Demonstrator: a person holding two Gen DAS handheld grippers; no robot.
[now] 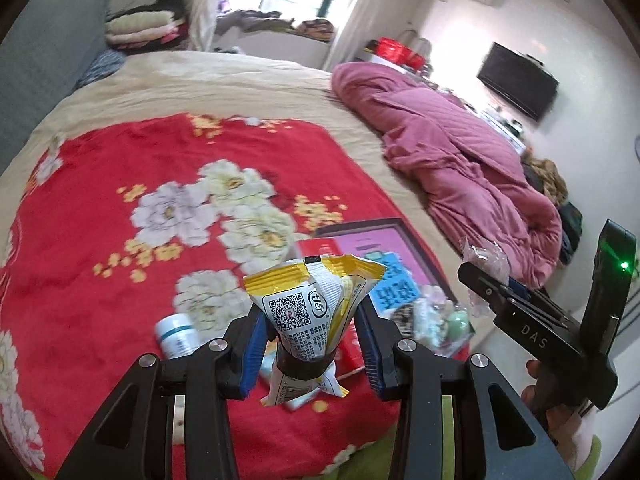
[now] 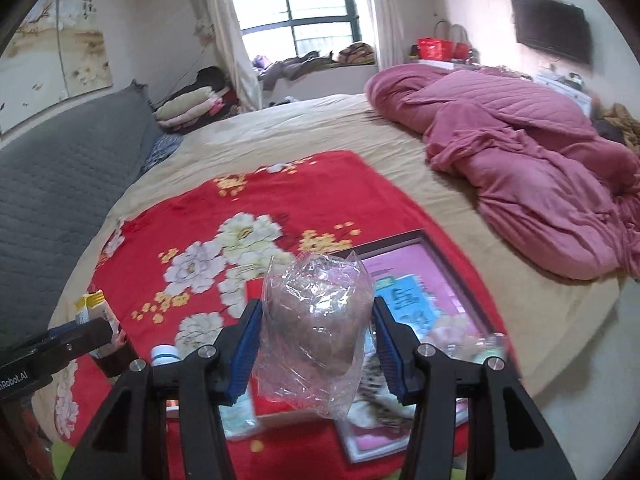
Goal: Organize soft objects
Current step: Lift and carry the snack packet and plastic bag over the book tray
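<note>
Left hand-held gripper [image 1: 310, 340]: clenched on a crinkled yellow-and-white foil snack packet [image 1: 308, 308], held upright above the red floral blanket [image 1: 120, 208]. Right hand-held gripper [image 2: 316, 340]: clenched on a crumpled clear plastic bag with a brown lump inside [image 2: 316, 320], above the dark-framed pink tray [image 2: 440, 248]. Both are pitched downward, side by side. Light, even pressure is advised while each soft pack is carried, and release only once it is low over its place.

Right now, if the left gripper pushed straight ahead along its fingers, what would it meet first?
Probably the red box lying on the red floral blanket just beyond the held yellow packet; depth is uncertain.
</note>
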